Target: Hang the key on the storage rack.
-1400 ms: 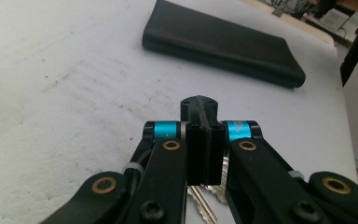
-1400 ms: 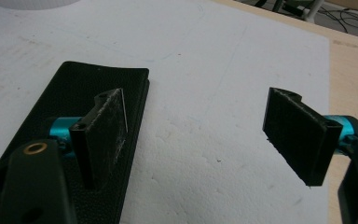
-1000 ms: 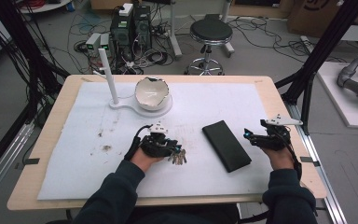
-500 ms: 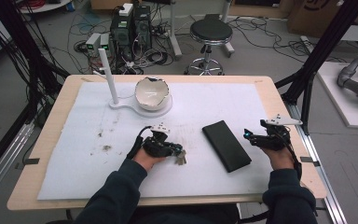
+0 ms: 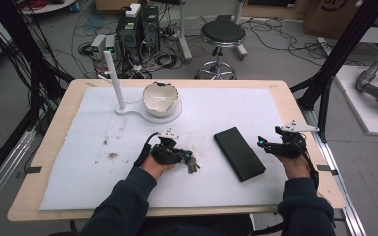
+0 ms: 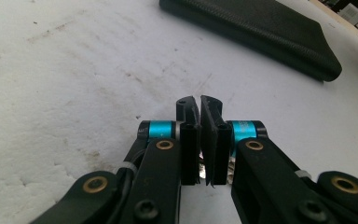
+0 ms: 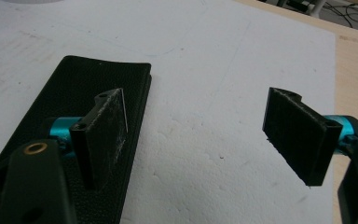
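My left gripper [image 5: 188, 158] lies low on the white sheet near the table's middle, shut on a bunch of keys [image 5: 193, 166] that hangs from its tip. In the left gripper view the left gripper [image 6: 199, 105] has its jaws pressed almost together, with a thin metal edge between them. A flat black case [image 5: 238, 153] lies at an angle between the two hands. The black case [image 6: 256, 32] also sits ahead of the left jaws. My right gripper [image 5: 263, 143] rests at the case's right side. In its own view the right gripper [image 7: 200, 121] is open and holds nothing, its left jaw over the case [image 7: 74, 107].
A white bowl [image 5: 161, 98] sits on a white base with an upright white post [image 5: 114, 78] at the back left of the sheet [image 5: 78, 172]. Brown smudges mark the sheet left of my left hand. Bare wooden table edge [image 5: 320, 162] runs along the right.
My left gripper and the keys have shifted slightly to the right. The right gripper has stayed in place, open.
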Demonstrator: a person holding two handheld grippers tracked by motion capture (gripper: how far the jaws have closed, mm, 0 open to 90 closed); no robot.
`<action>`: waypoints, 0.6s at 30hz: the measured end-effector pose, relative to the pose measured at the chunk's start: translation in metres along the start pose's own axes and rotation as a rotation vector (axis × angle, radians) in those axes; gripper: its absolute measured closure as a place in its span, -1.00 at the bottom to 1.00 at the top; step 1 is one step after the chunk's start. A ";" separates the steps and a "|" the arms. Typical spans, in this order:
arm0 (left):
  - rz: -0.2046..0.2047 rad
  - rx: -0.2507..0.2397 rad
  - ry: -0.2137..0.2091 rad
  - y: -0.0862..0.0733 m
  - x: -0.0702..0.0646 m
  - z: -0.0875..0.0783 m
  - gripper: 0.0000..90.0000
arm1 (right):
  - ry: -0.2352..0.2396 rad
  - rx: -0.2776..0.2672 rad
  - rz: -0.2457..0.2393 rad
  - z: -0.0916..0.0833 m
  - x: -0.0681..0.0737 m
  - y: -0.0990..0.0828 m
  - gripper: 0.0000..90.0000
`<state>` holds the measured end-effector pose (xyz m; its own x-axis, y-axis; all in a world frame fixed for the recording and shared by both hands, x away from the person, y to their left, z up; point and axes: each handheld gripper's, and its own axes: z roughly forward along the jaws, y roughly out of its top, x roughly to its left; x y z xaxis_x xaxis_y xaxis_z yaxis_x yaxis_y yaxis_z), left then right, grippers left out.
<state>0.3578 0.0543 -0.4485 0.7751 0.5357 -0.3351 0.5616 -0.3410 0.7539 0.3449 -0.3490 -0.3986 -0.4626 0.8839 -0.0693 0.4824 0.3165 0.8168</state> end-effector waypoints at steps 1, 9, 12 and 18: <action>0.005 0.001 0.004 0.000 0.000 -0.001 0.94 | -0.001 0.000 0.000 0.000 0.000 0.000 -0.51; 0.041 -0.053 -0.004 0.003 -0.003 -0.011 0.95 | 0.000 -0.002 0.004 -0.001 -0.001 0.000 -0.51; 0.067 -0.097 -0.001 0.007 -0.005 -0.023 0.95 | -0.001 -0.002 0.003 -0.001 -0.001 0.000 -0.51; 0.103 -0.218 0.033 0.017 -0.003 -0.060 0.95 | -0.001 -0.005 0.004 -0.002 -0.001 0.000 -0.51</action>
<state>0.3481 0.0937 -0.4005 0.8135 0.5325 -0.2340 0.4013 -0.2226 0.8885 0.3440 -0.3507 -0.3977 -0.4601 0.8854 -0.0669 0.4804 0.3116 0.8199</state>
